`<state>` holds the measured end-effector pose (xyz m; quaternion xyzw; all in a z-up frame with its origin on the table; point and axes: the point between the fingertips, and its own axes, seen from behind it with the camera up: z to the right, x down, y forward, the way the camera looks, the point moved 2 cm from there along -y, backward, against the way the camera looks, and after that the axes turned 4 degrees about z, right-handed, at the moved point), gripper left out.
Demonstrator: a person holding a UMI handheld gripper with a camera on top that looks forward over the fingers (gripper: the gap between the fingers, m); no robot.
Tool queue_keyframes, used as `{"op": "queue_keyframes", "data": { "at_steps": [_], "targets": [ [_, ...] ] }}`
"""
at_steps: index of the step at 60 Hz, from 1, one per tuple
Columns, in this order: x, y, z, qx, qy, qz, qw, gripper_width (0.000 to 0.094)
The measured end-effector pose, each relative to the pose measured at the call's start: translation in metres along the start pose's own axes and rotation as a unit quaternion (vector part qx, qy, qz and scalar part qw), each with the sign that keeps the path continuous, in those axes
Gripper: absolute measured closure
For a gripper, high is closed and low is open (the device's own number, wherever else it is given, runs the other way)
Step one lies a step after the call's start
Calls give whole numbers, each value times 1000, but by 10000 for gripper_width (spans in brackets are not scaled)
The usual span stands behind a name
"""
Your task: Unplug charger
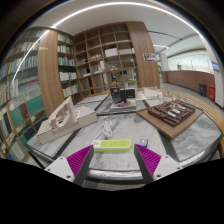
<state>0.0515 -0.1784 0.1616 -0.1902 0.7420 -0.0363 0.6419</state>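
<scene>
The gripper [113,160] is hovering over a grey table [120,128] with its two fingers spread wide, the magenta pads [79,159] facing each other across an open gap and pressing on nothing. Sitting in that gap, between the fingertips at about 12 o'clock from the gripper's centre, a flat yellow-green block [113,145] is lying on the tabletop; whether this is the charger cannot be told, and no cable or socket is showing clearly.

Just beyond the fingers, at about 11 o'clock, a small pale crumpled object [107,128] is resting on the table. Further out at 10 o'clock, a white architectural model [62,120] is standing on the surface. At 2 o'clock, a brown board carrying another building model [173,113] is lying well apart from the fingers. At 12 o'clock, farther back, a dark box-like object [125,94] is sitting near the table's far end.

Behind everything, tall wooden bookshelves [105,55] are filling the far wall from 10 to 1 o'clock, with long ceiling lights [110,12] curving overhead.
</scene>
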Motion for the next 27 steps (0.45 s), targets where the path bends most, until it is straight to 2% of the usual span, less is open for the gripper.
{"op": "queue_keyframes", "data": {
  "at_steps": [7,17,21,27],
  "targets": [
    [8,-13,8,19,-28,4,999,108],
    [23,-18,4,5,-79,7,997,104],
    [33,-18,11,19,-81,-1,996,104],
    [45,-15,3,-3,-52,4,999,106]
  ]
}}
